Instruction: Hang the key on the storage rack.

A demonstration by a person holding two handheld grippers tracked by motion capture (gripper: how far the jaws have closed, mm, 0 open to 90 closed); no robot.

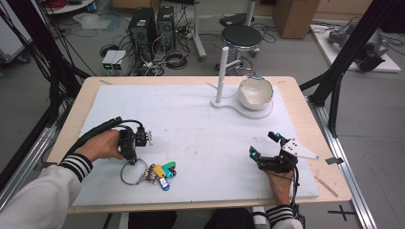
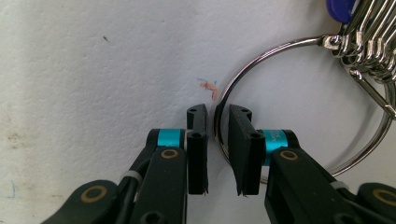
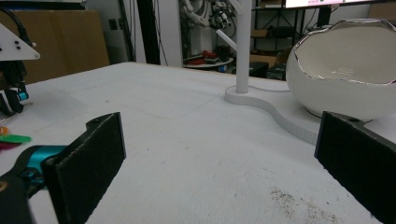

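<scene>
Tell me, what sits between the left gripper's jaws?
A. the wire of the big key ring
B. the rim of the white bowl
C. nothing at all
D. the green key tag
A: in the left gripper view the ring runs its wire through the narrow gap of the left gripper.

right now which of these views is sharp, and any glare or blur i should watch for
Left gripper view: sharpest, the key ring crisp with bright glints on the clips. Right gripper view: the near jaws soft, the bowl clearer, its rim shiny. High view: even light, soft shadows, the tags small and a bit fuzzy.
</scene>
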